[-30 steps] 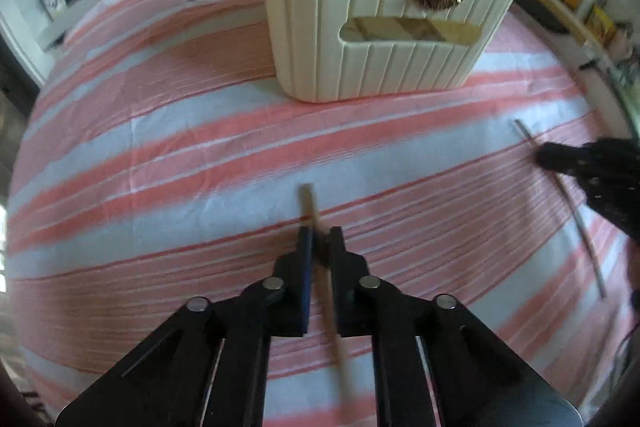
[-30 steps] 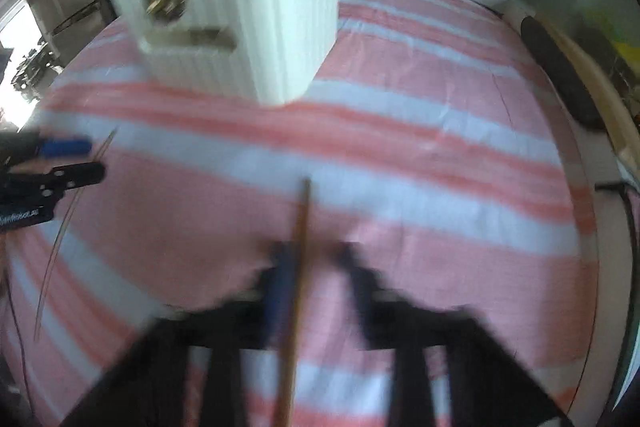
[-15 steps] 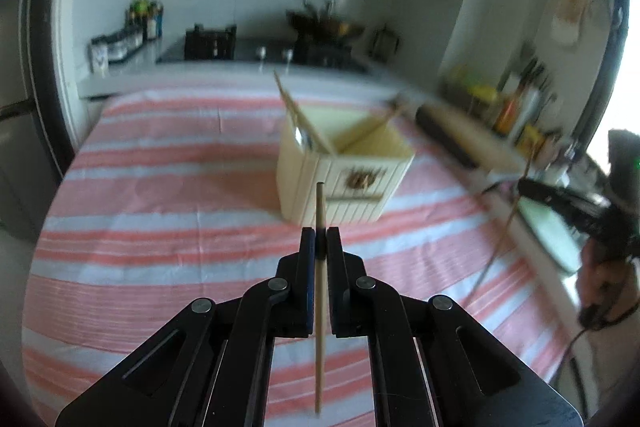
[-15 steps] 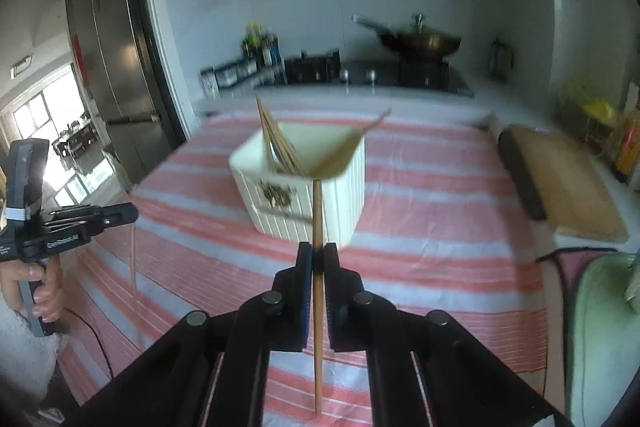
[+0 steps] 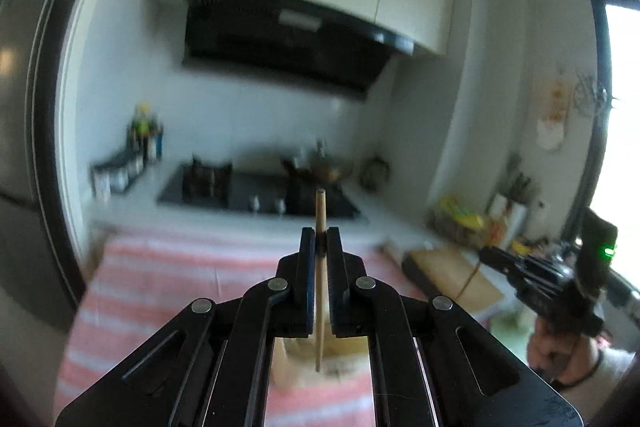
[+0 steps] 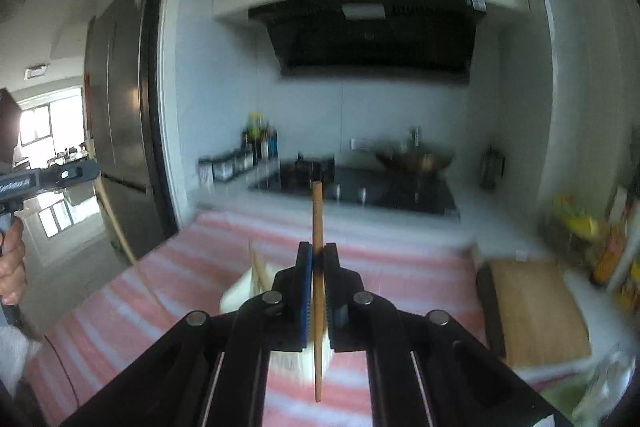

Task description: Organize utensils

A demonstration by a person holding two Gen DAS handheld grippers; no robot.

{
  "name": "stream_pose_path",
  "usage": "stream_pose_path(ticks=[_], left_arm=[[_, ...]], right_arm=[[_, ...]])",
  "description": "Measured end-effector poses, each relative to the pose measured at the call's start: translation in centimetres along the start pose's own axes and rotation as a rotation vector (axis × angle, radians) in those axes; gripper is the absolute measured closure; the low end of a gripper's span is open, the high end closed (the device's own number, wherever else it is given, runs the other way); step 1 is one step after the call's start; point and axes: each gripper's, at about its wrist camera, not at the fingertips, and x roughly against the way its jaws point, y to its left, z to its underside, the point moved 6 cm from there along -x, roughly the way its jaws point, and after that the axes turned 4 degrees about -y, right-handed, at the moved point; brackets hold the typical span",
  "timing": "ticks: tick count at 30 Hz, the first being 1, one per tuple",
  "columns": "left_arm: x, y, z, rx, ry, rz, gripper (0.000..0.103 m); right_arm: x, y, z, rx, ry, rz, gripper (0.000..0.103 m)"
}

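Observation:
My left gripper (image 5: 320, 239) is shut on a pale wooden chopstick (image 5: 320, 211), held upright high above the table. The cream utensil holder (image 5: 344, 347) shows below, mostly hidden behind the jaws. My right gripper (image 6: 317, 255) is shut on a darker wooden chopstick (image 6: 317, 211), also upright above the table. The cream holder (image 6: 240, 295) sits just below it, with other chopsticks (image 6: 258, 267) leaning inside. The right gripper also shows at the right edge of the left wrist view (image 5: 486, 253), and the left gripper at the left edge of the right wrist view (image 6: 94, 169).
A pink and white striped cloth (image 6: 400, 267) covers the table. A wooden cutting board (image 6: 532, 311) lies on the right. Behind are a black hob with a wok (image 6: 412, 159), spice jars (image 6: 228, 167) and a steel fridge (image 6: 120, 127).
Both grippers have lifted their chopsticks from the cloth and tilted upward. The views now face the kitchen wall, and the holder has dropped below the jaws.

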Motion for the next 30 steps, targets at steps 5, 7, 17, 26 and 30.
stream_pose_path(ticks=[5, 7, 17, 26, 30], left_arm=[[-6.7, 0.1, 0.2, -0.003, 0.008, -0.06, 0.099], [-9.5, 0.3, 2.4, 0.009, 0.08, -0.076, 0.099], [-17.2, 1.4, 13.8, -0.047, 0.405, -0.153, 0.068], [-4.6, -1.0, 10.7, -0.164, 0.145, -0.141, 0.0], [0.2, -2.7, 13.9, -0.155, 0.215, -0.155, 0.0]], right_arm=[[-4.3, 1.1, -2.9, 0.005, -0.096, -0.049, 0.097], [-7.1, 1.8, -1.9, 0.015, -0.062, -0.059, 0.097], [-20.4, 1.9, 10.8, -0.073, 0.435, -0.096, 0.096], [-8.9, -1.0, 4.2, -0.122, 0.213, -0.023, 0.032], [-1.3, -1.4, 4.3, -0.176, 0.088, 0.064, 0.012]])
